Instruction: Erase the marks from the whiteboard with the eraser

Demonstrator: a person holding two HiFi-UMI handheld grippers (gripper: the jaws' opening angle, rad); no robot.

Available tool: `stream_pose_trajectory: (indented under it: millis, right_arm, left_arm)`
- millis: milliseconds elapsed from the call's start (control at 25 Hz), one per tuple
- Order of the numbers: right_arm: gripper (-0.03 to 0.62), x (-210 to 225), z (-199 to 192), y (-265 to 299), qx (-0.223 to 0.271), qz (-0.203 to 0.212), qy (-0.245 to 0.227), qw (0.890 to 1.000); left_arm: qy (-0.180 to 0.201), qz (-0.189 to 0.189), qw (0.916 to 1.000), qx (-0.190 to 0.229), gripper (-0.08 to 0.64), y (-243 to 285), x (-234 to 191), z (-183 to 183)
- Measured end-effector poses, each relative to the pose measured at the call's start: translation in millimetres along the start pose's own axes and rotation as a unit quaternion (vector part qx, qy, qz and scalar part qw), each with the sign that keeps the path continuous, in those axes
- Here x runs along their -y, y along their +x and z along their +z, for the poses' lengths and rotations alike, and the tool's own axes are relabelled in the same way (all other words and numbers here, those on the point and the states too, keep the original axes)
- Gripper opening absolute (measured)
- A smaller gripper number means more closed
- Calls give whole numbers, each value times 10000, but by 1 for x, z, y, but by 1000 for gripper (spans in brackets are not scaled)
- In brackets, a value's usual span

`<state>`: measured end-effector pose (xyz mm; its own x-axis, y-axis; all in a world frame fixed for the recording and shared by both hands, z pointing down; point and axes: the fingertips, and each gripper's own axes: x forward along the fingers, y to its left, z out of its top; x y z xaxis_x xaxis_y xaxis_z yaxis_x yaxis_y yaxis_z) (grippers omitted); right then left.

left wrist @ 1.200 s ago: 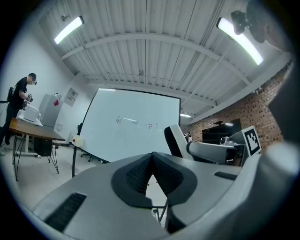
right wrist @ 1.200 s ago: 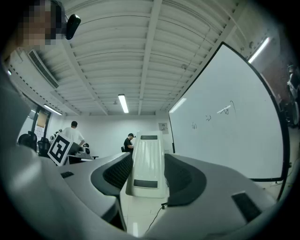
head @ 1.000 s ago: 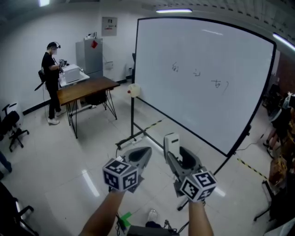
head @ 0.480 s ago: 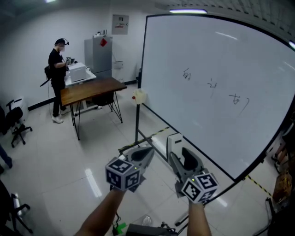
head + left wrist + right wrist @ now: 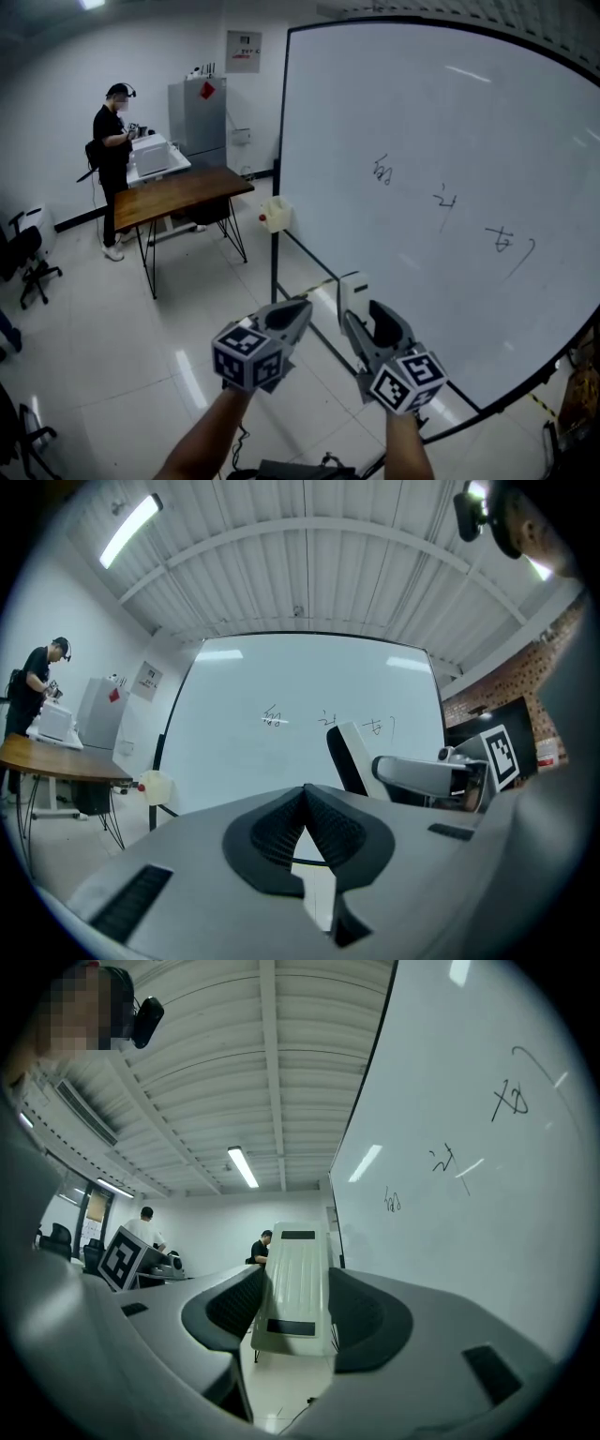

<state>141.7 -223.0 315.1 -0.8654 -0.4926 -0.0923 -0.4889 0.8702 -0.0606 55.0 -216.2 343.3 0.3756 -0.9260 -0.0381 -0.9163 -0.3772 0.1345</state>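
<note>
A large whiteboard (image 5: 450, 131) on a black stand fills the right of the head view, with three small dark marks (image 5: 441, 199) in a slanting row. My right gripper (image 5: 361, 319) is shut on a white eraser (image 5: 351, 292), held upright below the board and apart from it. In the right gripper view the eraser (image 5: 295, 1283) stands between the jaws, with the marks (image 5: 442, 1159) on the whiteboard (image 5: 469, 1101) up to the right. My left gripper (image 5: 292, 317) is shut with nothing in it. The left gripper view shows the whiteboard (image 5: 309, 724), its marks (image 5: 323, 721) and the eraser (image 5: 352, 761).
A pale round object (image 5: 275, 214) hangs on the board's left post. A wooden table (image 5: 178, 192) with a white machine stands at the back left, with a person (image 5: 112, 150) beside it. An office chair (image 5: 28, 253) is at far left. A grey cabinet (image 5: 202, 117) stands against the back wall.
The view has drawn closer to the whiteboard, which now looks larger with the marks lower and further right. Both grippers have stayed low in front, the right one still holding the eraser.
</note>
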Motion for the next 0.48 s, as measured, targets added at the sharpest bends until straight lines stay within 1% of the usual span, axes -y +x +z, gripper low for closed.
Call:
stream_pose_trajectory:
  millis: [80,240,360,480]
  right_arm:
    - [233,11,-2,13,-32,8,-14,10000]
    - [233,34,-3,36,-52,-132,-89,9999]
    - [233,53,-1,52,-39,-386,-209,9990]
    - [233,73,4,73,52,-697,-338,9970]
  left_arm:
    - [18,-13,10000,-22,5,13,-11,1]
    - [37,-122,9999,-3,5,40,-34,4]
    - [64,-334,9994,56,5,63,-50,8]
    - [87,-668,9977,93,5,92,-69,13]
